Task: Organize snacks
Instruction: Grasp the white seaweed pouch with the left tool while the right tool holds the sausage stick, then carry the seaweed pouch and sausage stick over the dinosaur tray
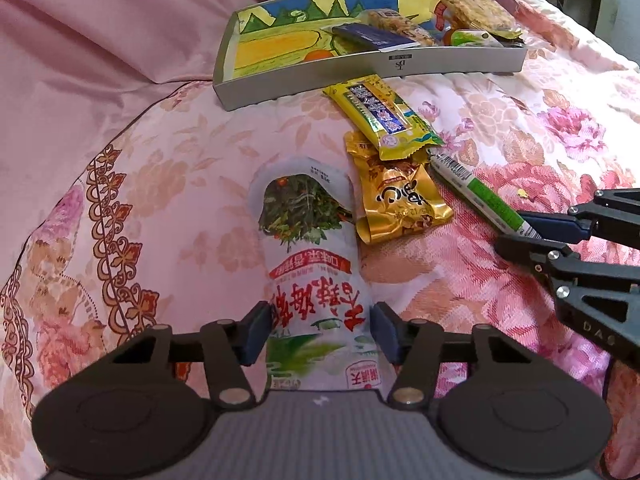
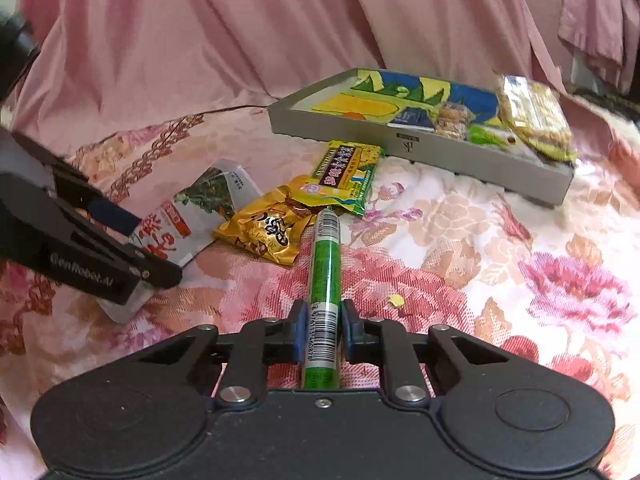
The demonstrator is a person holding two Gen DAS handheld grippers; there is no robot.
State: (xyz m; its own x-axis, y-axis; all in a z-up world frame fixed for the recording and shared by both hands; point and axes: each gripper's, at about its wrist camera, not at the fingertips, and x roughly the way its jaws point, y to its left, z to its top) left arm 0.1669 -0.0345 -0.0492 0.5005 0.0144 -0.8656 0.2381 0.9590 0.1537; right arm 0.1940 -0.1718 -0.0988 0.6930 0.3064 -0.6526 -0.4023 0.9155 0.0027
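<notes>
A white pouch (image 1: 308, 240) printed with green seaweed and red characters lies on the floral bedspread. My left gripper (image 1: 322, 330) is shut on its near end, a blue pad pressing each edge. In the right wrist view the same pouch (image 2: 200, 208) sits in the left gripper (image 2: 154, 248) at the left. My right gripper (image 2: 323, 330) is shut on a thin green stick snack (image 2: 326, 256) with a barcode, which points away along the fingers. In the left wrist view the stick (image 1: 480, 196) runs into the right gripper (image 1: 516, 232) at the right edge.
A gold packet (image 1: 396, 200) and a yellow-green bar (image 1: 384, 112) lie between the pouch and the stick. Behind them a grey tray (image 1: 304, 74) with a colourful printed floor holds several snacks at its right end. Pink draped fabric (image 2: 200, 40) rises behind the tray.
</notes>
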